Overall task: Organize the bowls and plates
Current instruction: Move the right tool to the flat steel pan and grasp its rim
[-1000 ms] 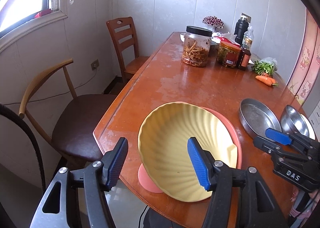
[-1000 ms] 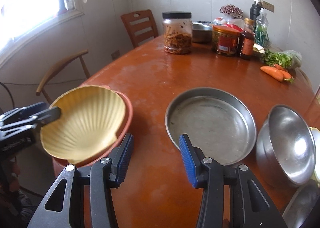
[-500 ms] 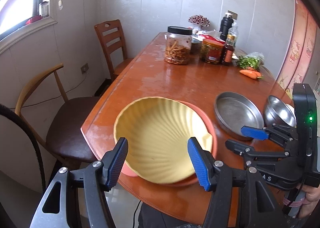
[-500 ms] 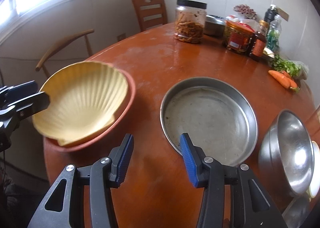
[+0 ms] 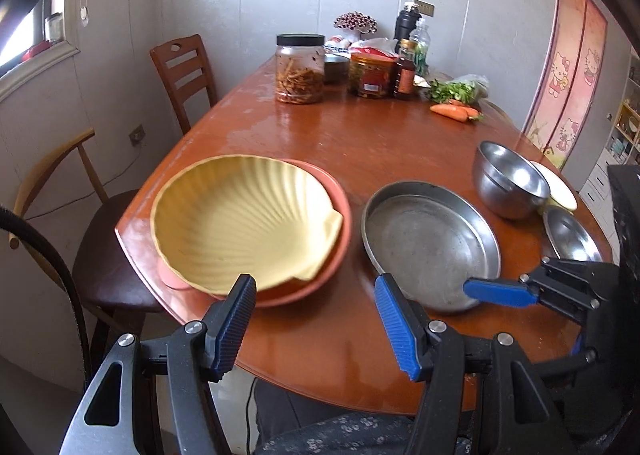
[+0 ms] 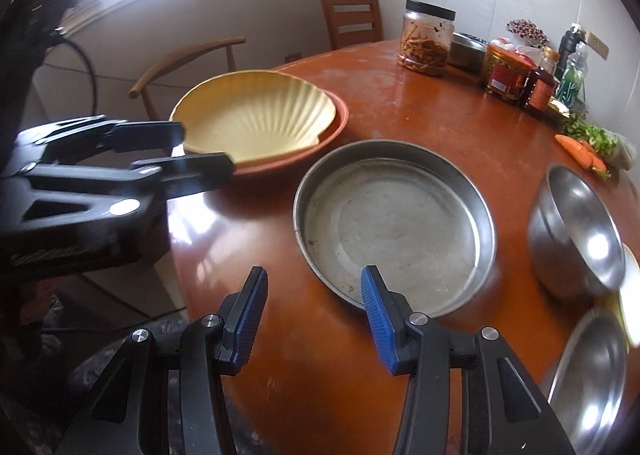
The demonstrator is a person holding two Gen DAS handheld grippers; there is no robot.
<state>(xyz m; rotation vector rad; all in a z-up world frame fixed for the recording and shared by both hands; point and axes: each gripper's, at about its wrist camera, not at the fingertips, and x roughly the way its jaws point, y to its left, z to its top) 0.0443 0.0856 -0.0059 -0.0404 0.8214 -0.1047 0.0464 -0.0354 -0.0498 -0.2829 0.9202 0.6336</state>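
A yellow shell-shaped plate (image 5: 244,219) (image 6: 256,117) rests inside a salmon-pink plate (image 5: 340,239) (image 6: 336,123) near the table's left front edge. A round steel pan (image 5: 430,243) (image 6: 394,223) lies to its right. A steel bowl (image 5: 508,179) (image 6: 576,227) stands further right, beside a shallow steel dish (image 5: 572,235) (image 6: 592,375) and a white plate (image 5: 560,187). My left gripper (image 5: 316,323) (image 6: 204,149) is open and empty, pulled back from the yellow plate's near rim. My right gripper (image 6: 312,319) (image 5: 496,292) is open and empty at the pan's near rim.
The wooden table (image 5: 360,143) carries a jar of dried strips (image 5: 300,69), a red-labelled jar (image 5: 370,75), bottles (image 5: 408,55), greens and carrots (image 5: 452,109) at the far end. Two chairs (image 5: 184,75) (image 5: 80,223) stand along the left side by the wall.
My left gripper pulled back and turned right; the yellow plate, tilted a second ago, now lies flat in the pink plate. My right gripper shifted a little closer to the pan's rim.
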